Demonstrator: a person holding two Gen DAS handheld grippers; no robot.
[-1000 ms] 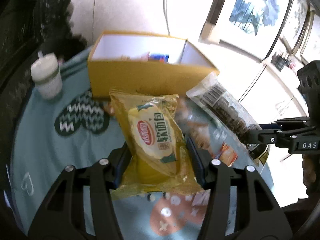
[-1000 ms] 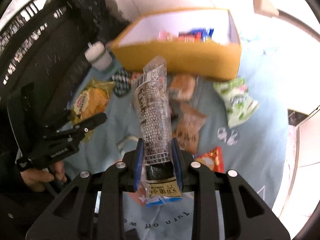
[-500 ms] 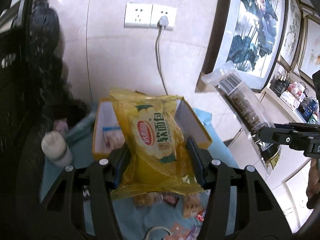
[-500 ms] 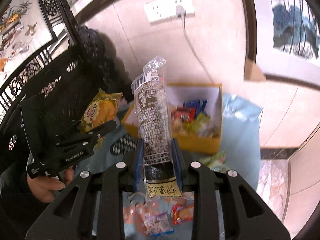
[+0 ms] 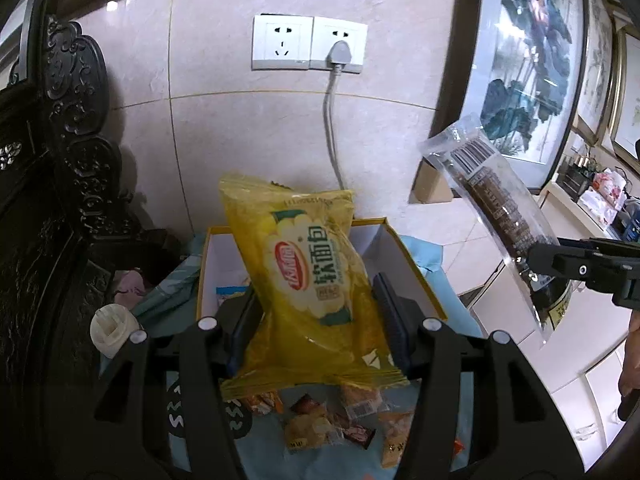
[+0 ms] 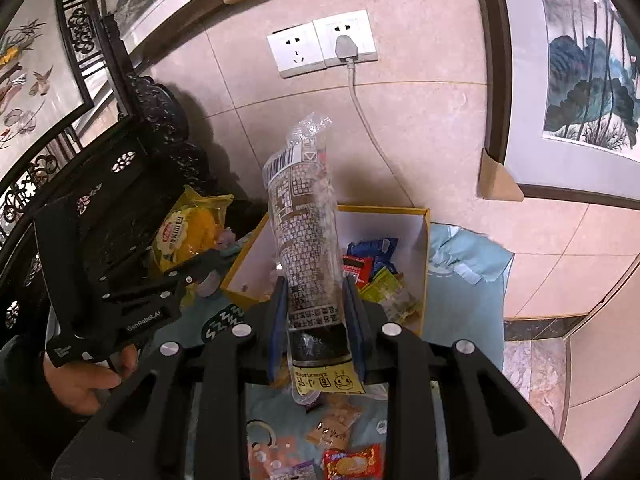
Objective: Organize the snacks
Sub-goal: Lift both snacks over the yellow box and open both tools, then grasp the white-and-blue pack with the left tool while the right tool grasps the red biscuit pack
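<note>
Two hand-held grippers — one packet each (yellow (image 5: 316, 280), clear (image 6: 308, 240)).

A yellow bread packet (image 5: 308, 280) with red logo is held tilted above the open yellow box (image 5: 416, 268). A long clear sleeve of dark biscuits (image 6: 308, 240) stands upright just before that box. Inside the box lie blue, red and green packets (image 6: 372, 268); small wrapped snacks (image 5: 320, 420) lie nearer than it.

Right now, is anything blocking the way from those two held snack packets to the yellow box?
Nothing visible does. The yellow bread packet and the long clear dark-printed packet hang in the air in front of the open-topped yellow cardboard box, which holds a few snacks.
</note>
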